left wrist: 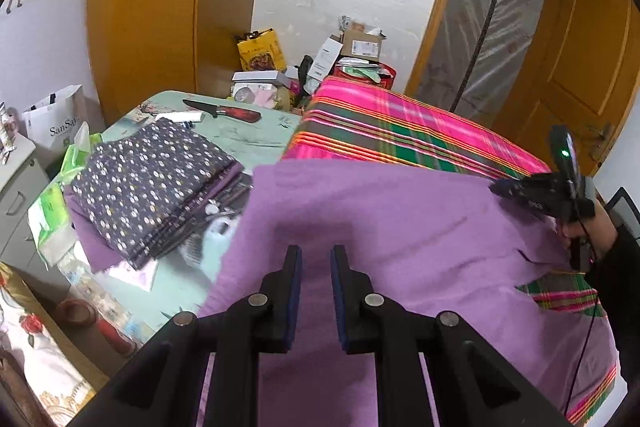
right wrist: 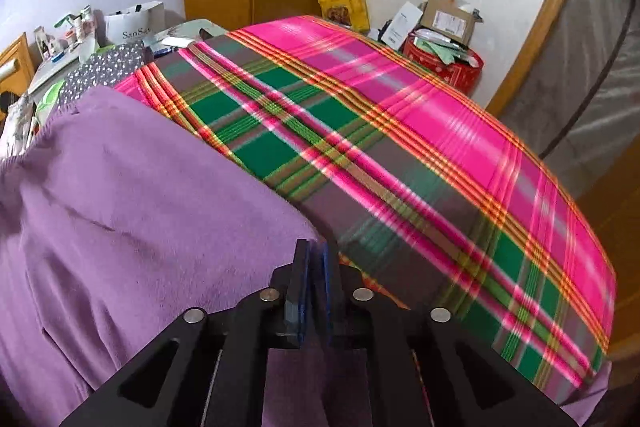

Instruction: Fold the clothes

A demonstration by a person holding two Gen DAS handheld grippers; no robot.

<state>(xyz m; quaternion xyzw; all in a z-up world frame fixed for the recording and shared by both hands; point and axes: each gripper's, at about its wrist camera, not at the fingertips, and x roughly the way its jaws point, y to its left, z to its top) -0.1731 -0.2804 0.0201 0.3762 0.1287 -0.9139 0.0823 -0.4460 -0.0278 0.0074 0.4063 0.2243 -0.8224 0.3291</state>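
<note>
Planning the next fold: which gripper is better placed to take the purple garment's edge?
Right, probably. The right gripper sits at the edge of the purple garment; the left gripper hovers over its middle.

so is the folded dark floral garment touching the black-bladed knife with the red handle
Apart. The left wrist view shows the folded dark floral garment nearer the camera, with bare pale green table cover between it and the red-handled knife.

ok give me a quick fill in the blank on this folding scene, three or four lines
1. The garment under the left tool is plain ____ in colour.
2. The purple garment lies on a pink and green ____ blanket.
3. On the pale green cloth behind the folded floral garment lies a red-handled ____.

Missing words: purple; plaid; knife
</note>
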